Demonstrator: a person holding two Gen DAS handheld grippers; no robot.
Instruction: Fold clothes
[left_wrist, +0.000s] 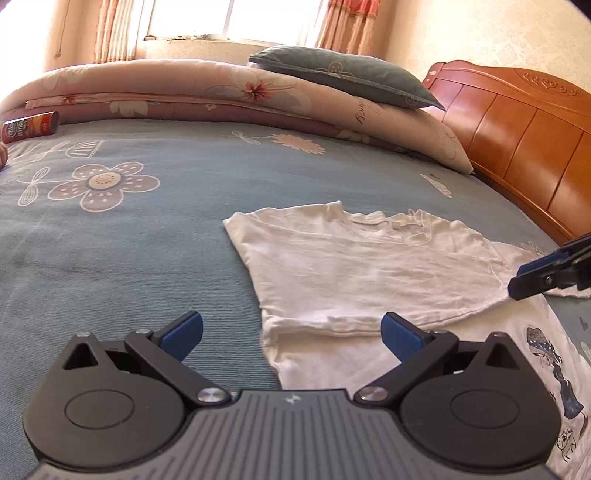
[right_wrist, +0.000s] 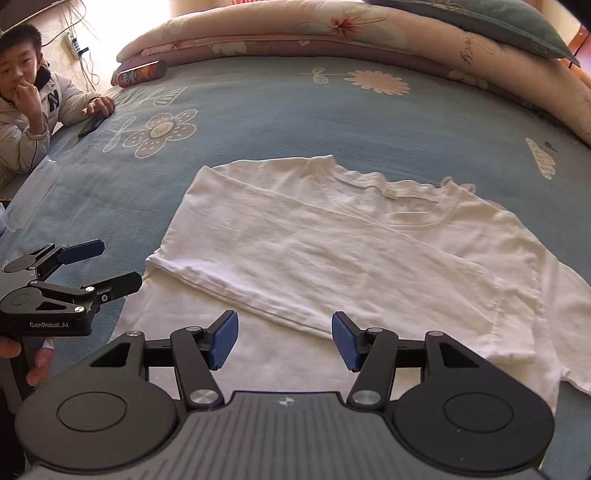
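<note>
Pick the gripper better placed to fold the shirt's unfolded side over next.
Right, probably: the right gripper is open over the shirt near its flat sleeve; the left gripper hangs at the folded edge.

Each gripper was built alike: a grey ribbed housing with a small four-pointed emblem at its front edge, flanked by two round black discs with a shallow circle pressed into each. From silver pivot screws ran black linkage arms with triangular cut-outs, ending in blue textured pads. On the left gripper (left_wrist: 291, 334) the pads (left_wrist: 184, 334) looked rounded at the tips; on the right gripper (right_wrist: 284, 339) the pads (right_wrist: 223, 339) showed a fine grid. Seen from the right wrist, the left gripper's black side plate carried white lettering, "GenRobot.AI", above a dark handle.
</note>
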